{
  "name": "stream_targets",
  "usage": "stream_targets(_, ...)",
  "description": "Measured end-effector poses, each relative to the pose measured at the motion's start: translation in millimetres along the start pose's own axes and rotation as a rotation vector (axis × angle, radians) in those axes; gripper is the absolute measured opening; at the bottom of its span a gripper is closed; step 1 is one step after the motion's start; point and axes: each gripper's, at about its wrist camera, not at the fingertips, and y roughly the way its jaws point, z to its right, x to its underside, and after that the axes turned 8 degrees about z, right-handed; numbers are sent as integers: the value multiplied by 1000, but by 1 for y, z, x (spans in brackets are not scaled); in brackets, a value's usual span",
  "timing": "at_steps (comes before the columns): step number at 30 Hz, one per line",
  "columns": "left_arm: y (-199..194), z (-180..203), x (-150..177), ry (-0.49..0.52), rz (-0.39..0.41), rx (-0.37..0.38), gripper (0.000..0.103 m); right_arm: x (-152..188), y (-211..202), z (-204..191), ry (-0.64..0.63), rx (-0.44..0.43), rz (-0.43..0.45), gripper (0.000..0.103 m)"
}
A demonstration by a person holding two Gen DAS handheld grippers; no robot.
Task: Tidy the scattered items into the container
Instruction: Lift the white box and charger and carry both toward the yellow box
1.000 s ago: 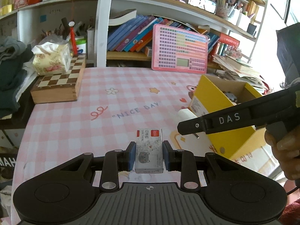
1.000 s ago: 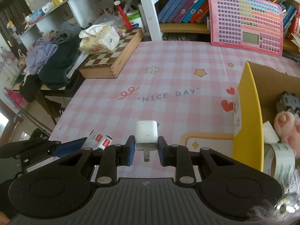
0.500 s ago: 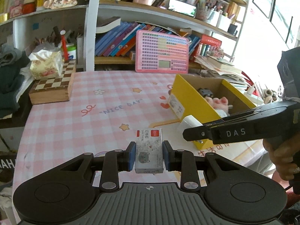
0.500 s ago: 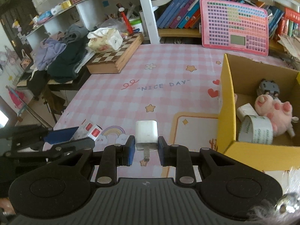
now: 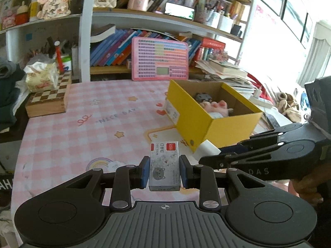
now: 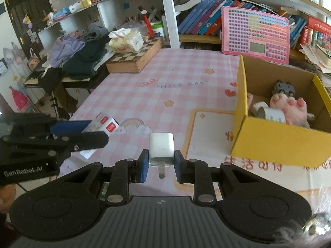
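1. 2 grippers are loaded: the left gripper (image 5: 164,172) clamps a staple box (image 5: 164,166) above the pink tablecloth (image 5: 82,128).
2. Right gripper (image 6: 161,163) pinches a white charger (image 6: 161,149).
3. Yellow box (image 6: 279,144) sits right, holding a plush toy (image 6: 289,107).

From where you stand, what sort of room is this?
Probably a lived-in study or child's bedroom at home: packed white bookshelves of colourful books, a table under a pink checked "NICE DAY" cloth, and a heap of folded clothes beside it.
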Motion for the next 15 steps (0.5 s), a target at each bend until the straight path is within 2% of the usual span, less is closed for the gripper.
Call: stream_targets(15,-5,22,11,16,-37,89,28,35,-34,5,98,106,27,24)
